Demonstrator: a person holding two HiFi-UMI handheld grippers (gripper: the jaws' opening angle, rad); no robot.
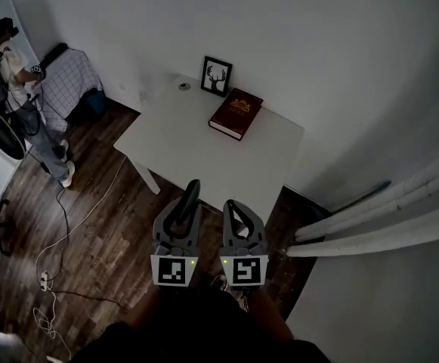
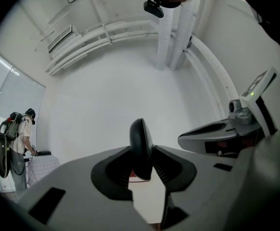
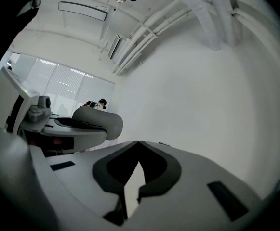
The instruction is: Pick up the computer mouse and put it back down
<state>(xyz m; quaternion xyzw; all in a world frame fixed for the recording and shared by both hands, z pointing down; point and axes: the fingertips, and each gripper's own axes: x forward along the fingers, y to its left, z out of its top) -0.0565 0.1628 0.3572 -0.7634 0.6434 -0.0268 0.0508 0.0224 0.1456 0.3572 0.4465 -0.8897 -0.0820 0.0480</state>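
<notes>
Left tool (image 2: 142, 166) clamped on black computer mouse (image 2: 140, 146), which stands on edge between its jaws, lifted clear of surface (image 1: 181, 138), by near edge. Right tool (image 3: 139, 150) closed, empty, just beside left. Red book (image 1: 236, 113) and framed picture (image 1: 217, 76) toward surface's far edge.

The left gripper (image 1: 180, 221) clasps a dark computer mouse (image 1: 189, 200) on edge, just short of the white tabletop (image 1: 185, 138) where a red book (image 1: 236, 113) lies.

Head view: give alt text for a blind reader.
The left gripper clamps a dark mouse beside the shut, empty right gripper, both held before a white table. A red book and a framed picture sit on its far side.
</notes>
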